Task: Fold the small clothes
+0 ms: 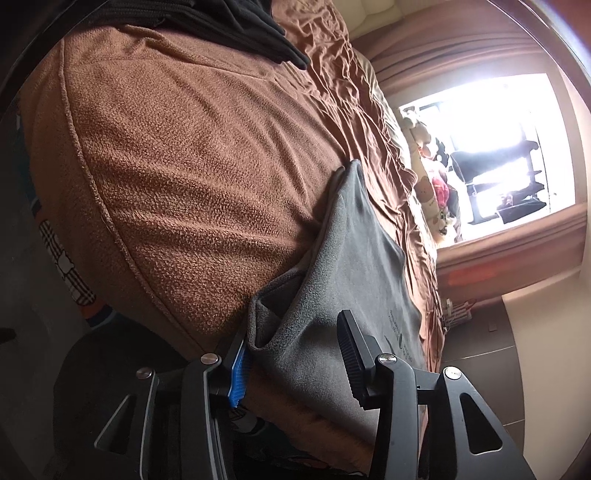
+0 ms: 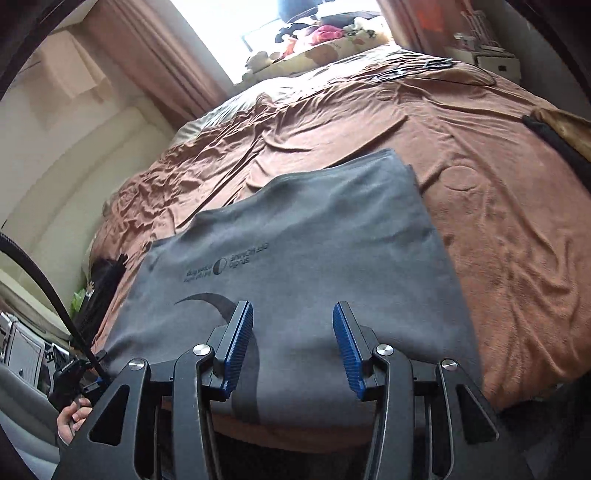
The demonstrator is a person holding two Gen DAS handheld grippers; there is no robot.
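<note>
- The grey garment [image 2: 295, 243] lies flat on the brown bedspread [image 2: 498, 221], straight ahead of the right gripper [image 2: 293, 328], its printed lettering and dark crescent facing up.
- The right gripper's blue-padded jaws stand wide apart just above the garment's near part, holding nothing.
- In the left wrist view the same grey garment [image 1: 354, 251] runs forward between the fingers of the left gripper [image 1: 295, 354], a folded edge beside the blue pad.
- The left gripper's jaws are spread wide, not clamped on the cloth.
- A dark garment [image 1: 258, 22] lies far ahead of the left gripper.
</note>
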